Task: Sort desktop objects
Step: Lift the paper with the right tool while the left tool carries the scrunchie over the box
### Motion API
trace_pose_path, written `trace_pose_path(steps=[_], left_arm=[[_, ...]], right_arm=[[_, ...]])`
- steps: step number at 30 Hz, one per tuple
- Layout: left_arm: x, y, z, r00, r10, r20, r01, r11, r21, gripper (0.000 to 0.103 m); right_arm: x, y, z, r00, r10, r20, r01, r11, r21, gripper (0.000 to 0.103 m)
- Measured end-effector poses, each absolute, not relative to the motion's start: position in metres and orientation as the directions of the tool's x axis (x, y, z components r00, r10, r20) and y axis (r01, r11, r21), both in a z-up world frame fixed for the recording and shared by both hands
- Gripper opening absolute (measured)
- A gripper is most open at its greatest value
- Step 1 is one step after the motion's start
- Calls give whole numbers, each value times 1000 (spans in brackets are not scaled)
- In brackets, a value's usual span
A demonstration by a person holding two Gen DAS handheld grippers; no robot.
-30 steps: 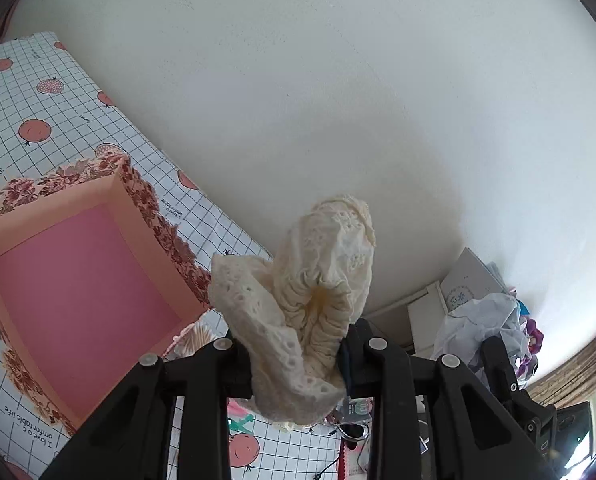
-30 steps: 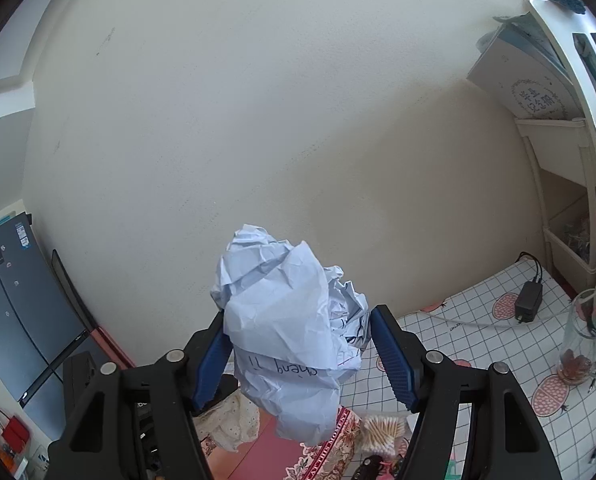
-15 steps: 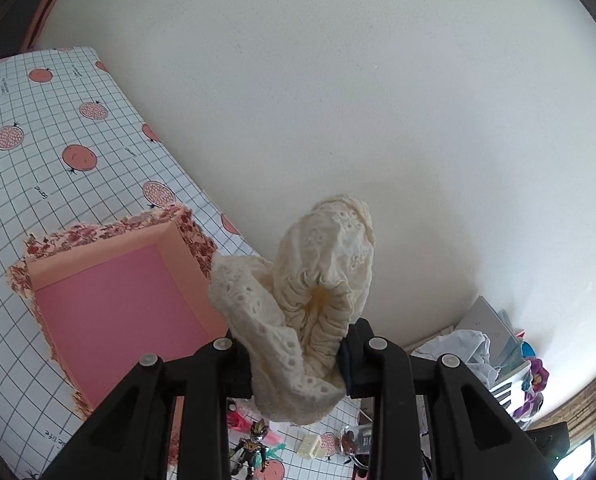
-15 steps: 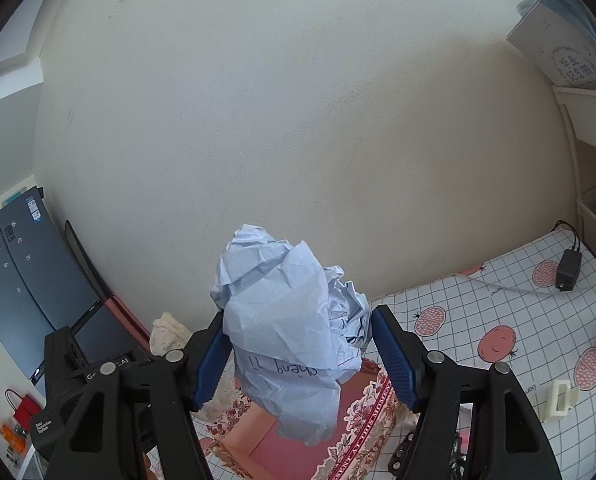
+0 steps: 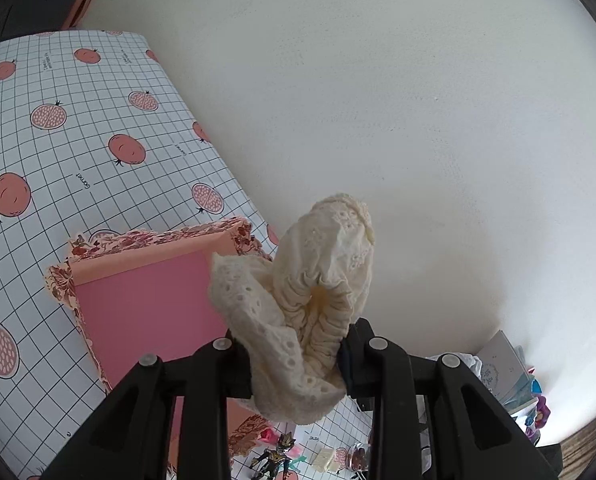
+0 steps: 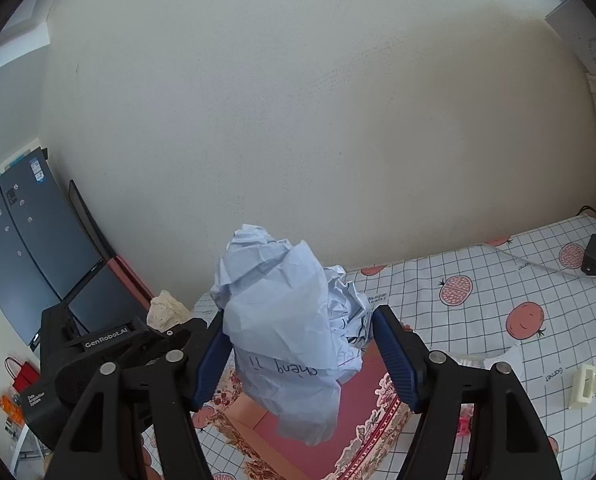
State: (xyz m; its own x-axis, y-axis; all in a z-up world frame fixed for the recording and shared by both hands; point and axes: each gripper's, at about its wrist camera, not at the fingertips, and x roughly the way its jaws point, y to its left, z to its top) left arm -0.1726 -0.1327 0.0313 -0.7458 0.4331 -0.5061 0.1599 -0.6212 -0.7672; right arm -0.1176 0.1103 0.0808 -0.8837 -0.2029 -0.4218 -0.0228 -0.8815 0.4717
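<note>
1. Both views have swung lower since the earlier frames: the pink floral-edged box (image 5: 145, 312) now sits farther from the left camera, more of the pomegranate-print bench (image 5: 77, 140) shows, and in the right view the box (image 6: 362, 432) has come up beneath the load.
2. Left tongs (image 5: 298, 360) pinch a cream lace scrunchie (image 5: 314, 300), held above the box's near-right part.
3. Right tongs (image 6: 298, 352) carry a crumpled blue-white paper ball (image 6: 289, 328) over the box; the left pad presses it, while a slight gap shows at the right pad.
4. Step in hand, as I judge it: carrying both items to the box for dropping.
5. Next move calls for lowering each load over the pink floor, then spreading the tongs, one after the other so they do not collide; they stand close together.
6. Around: a toy figure (image 5: 275, 454) and small bits lie near the box, a white clip (image 6: 584, 386) and a black adapter (image 6: 594, 254) farther off. Nothing blocks the opening.
</note>
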Motion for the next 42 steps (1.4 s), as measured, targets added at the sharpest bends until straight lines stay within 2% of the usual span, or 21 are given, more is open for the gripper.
trace_pose_path(steps=[3,9,20,33,42], left_arm=[[-175,-139,23,-742,416,-526,191,-622,-759,31],[-182,-147,3,-719,397,-570,254,-614,-747,31],[-194,-149,-46,-637,384,-669,391,-587,-709,31],[-199,-142,-64,-583,357,-730,445,-612,-654,31],[-198,-143,-65,-578,348,-739,454,-615,-645,33]], right_arm=[[-125,105,67,-853,-267,-449,5,-864,503,73],[-142,97,42,-811,-297,-504,-1,-861,509,73],[-172,88,-15,-707,-294,-643,-72,-875,479,73],[-185,78,-34,-643,-283,-712,-111,-885,452,74],[-185,78,-34,-635,-280,-720,-116,-887,447,75]])
